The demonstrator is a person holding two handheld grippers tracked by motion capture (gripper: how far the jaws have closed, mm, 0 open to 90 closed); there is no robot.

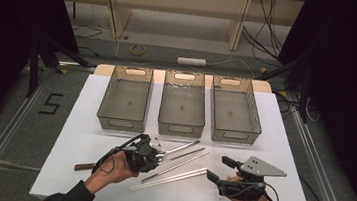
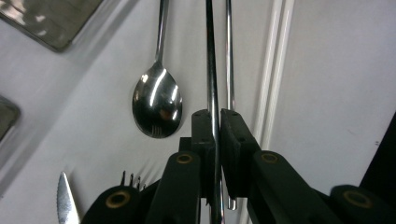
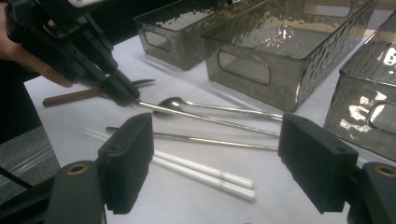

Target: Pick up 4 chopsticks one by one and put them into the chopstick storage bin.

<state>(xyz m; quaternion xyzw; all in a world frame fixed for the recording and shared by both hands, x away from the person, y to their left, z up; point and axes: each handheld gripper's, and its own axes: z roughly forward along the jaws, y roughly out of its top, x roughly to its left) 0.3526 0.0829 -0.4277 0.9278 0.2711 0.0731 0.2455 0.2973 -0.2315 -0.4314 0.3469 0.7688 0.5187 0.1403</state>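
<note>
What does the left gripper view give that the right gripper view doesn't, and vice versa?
Left gripper view: thin fork tines and a serrated steel knife blade, plus a close look at the left gripper shut on a thin steel chopstick.
Right gripper view: the right gripper with jaws open, a brown knife handle, the person's hand, and the handle cut-outs of the smoky clear plastic bins.
Both: the shiny steel spoon, a second steel chopstick, the white chopstick pair.

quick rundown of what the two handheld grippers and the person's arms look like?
Both grippers, left and right, are black, with two blocky jaws on arms with brass-coloured pivot rings. Black cables trail from each. A grey three-cornered plate with small holes tops the right one. The left arm wears a dark sleeve.
</note>
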